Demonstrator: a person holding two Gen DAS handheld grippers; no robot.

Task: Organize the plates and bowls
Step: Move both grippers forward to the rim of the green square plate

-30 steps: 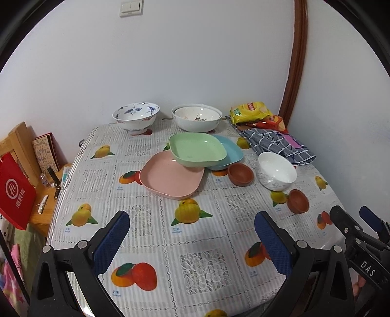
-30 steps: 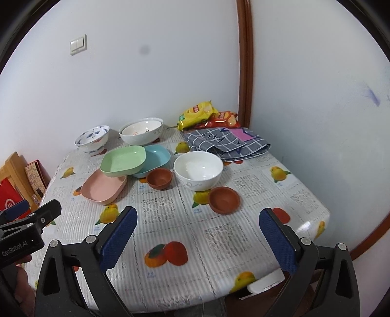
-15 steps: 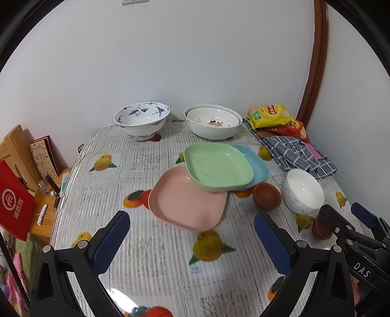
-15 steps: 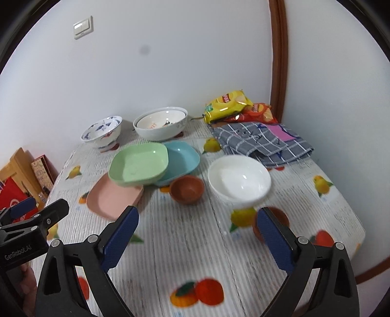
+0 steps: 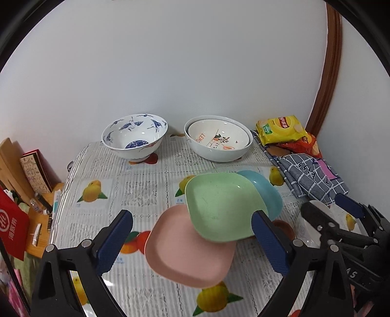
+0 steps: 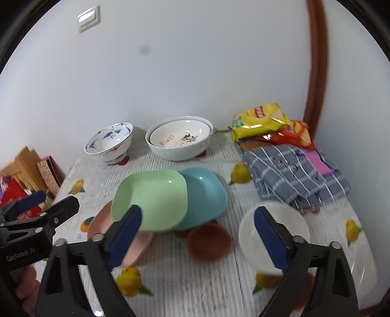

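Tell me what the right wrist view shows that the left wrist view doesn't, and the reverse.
Only the right wrist view: the wall switch and the whole white bowl and brown bowl, both near the right gripper, whose empty jaws are closing.

Only the left wrist view: the side shelf with small items.

Both: the green plate overlapping the pink plate and blue plate, two big bowls by the wall, snack bags, checked cloth.

both grippers are tilting downward side by side. the left gripper (image 5: pixel 192 237) is gaping wide, nothing pinched. the right gripper (image 6: pixel 197 234) is closing its jaws, nothing gripped.
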